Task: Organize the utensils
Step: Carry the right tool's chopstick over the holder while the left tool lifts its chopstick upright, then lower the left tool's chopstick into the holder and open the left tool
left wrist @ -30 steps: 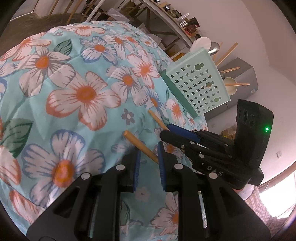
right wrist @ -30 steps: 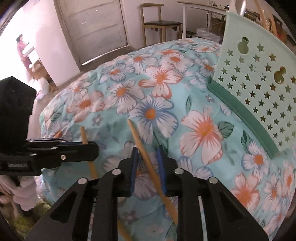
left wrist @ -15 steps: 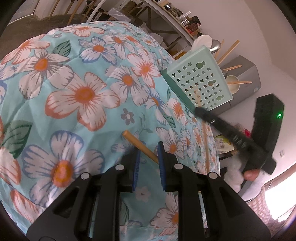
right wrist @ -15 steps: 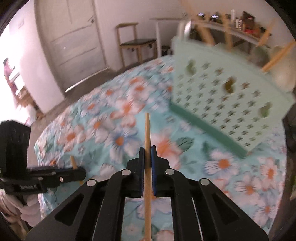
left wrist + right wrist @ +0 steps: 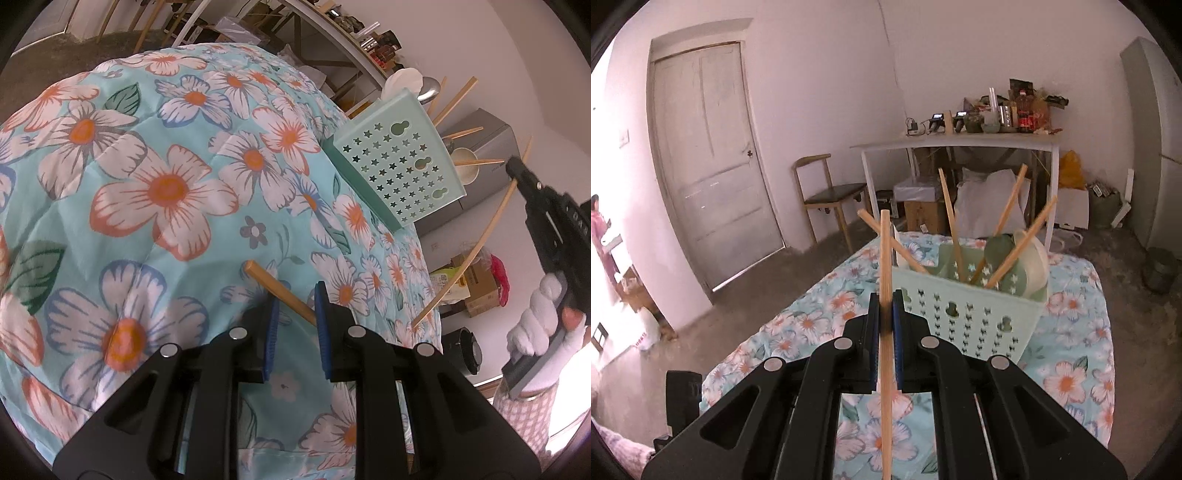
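My right gripper is shut on a wooden chopstick and holds it upright in the air, just in front of the mint green star-holed basket. The basket holds several chopsticks, a green spoon and a white bowl. In the left wrist view the right gripper shows at the far right with its chopstick hanging down. My left gripper is open low over the flowered cloth, its jaws on either side of a second chopstick lying there. The basket also shows in the left wrist view.
The flowered cloth covers a table. Behind the basket stand a white side table with clutter, a wooden chair, boxes and a door. A grey cabinet stands beyond the basket.
My right gripper closed on a chopstick, lifted it off the cloth and carried it up toward the basket. My left gripper stayed open over the other chopstick.
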`<state>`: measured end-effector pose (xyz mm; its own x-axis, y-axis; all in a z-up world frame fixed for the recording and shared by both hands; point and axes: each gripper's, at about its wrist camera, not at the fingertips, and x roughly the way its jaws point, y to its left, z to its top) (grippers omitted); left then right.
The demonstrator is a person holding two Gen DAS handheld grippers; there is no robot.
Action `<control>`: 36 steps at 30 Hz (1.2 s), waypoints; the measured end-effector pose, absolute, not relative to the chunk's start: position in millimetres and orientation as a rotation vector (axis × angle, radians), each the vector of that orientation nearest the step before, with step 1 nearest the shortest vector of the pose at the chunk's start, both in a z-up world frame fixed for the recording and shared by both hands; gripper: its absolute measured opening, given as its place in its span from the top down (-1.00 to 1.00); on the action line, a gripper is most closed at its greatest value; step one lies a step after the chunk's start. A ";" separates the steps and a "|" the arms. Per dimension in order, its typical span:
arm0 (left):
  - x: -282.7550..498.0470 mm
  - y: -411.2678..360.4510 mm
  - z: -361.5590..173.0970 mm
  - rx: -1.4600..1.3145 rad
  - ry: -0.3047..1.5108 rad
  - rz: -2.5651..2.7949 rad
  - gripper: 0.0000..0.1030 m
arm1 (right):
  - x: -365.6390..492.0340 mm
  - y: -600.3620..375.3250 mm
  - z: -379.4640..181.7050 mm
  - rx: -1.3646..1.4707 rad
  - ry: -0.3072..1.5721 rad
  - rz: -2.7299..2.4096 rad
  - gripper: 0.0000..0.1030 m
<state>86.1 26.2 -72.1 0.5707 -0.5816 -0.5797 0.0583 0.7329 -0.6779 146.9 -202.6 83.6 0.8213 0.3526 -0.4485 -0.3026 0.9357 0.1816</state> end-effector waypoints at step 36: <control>78.6 35.7 123.2 -0.331 0.349 -0.494 0.91 | 49.1 -287.0 74.7 0.462 0.268 0.231 0.87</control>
